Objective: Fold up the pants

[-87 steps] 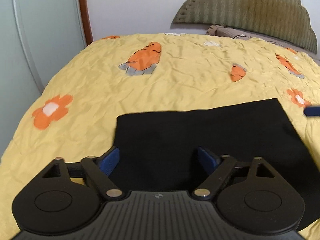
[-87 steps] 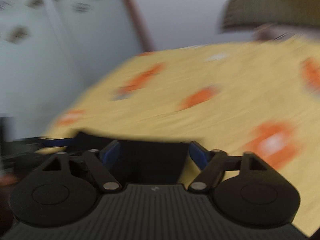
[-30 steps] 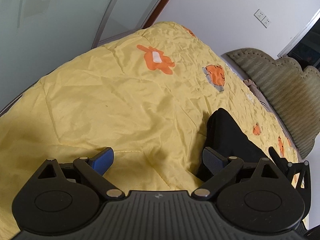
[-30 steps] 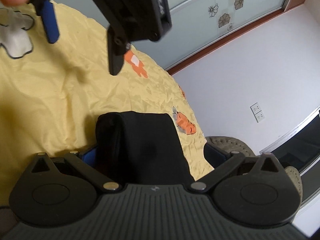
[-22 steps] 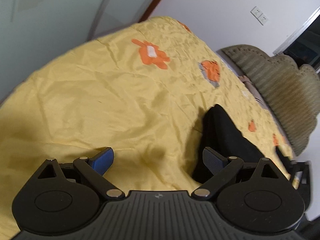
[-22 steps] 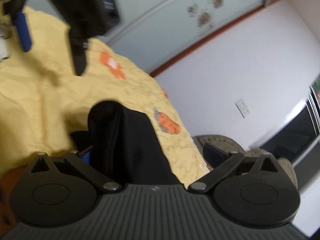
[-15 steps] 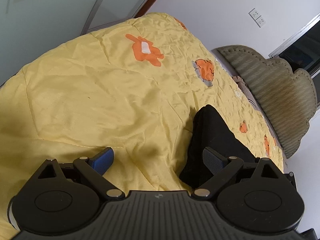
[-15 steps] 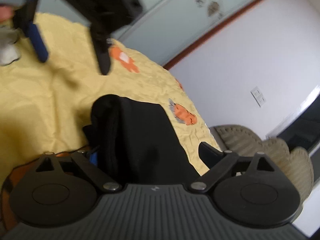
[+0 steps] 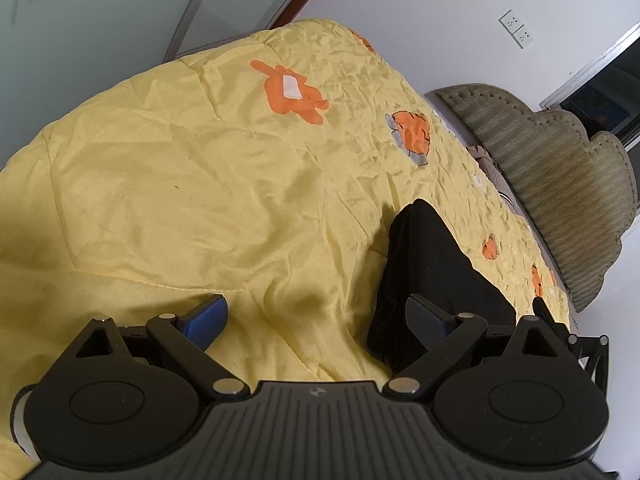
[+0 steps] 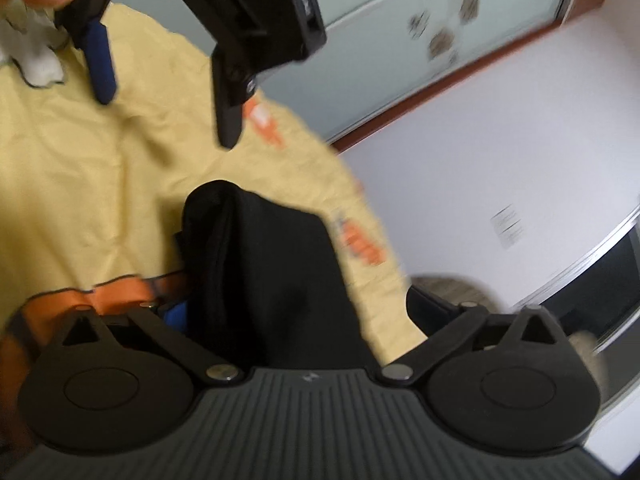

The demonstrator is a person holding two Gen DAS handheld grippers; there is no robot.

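Right wrist view shows the pants (image 10: pixel 272 280), a black folded bundle, lying on the yellow quilt (image 10: pixel 80 184) between the spread fingers of the right gripper (image 10: pixel 296 312); whether a pad touches the cloth is hidden. The fabric looks soft, light and limp, so it would likely sag and unfold unless taken at the thick folded edge, through all layers. The left gripper (image 9: pixel 316 316) hangs wide open over the quilt, gripping nothing, the pants just beside its right finger (image 9: pixel 428 316).
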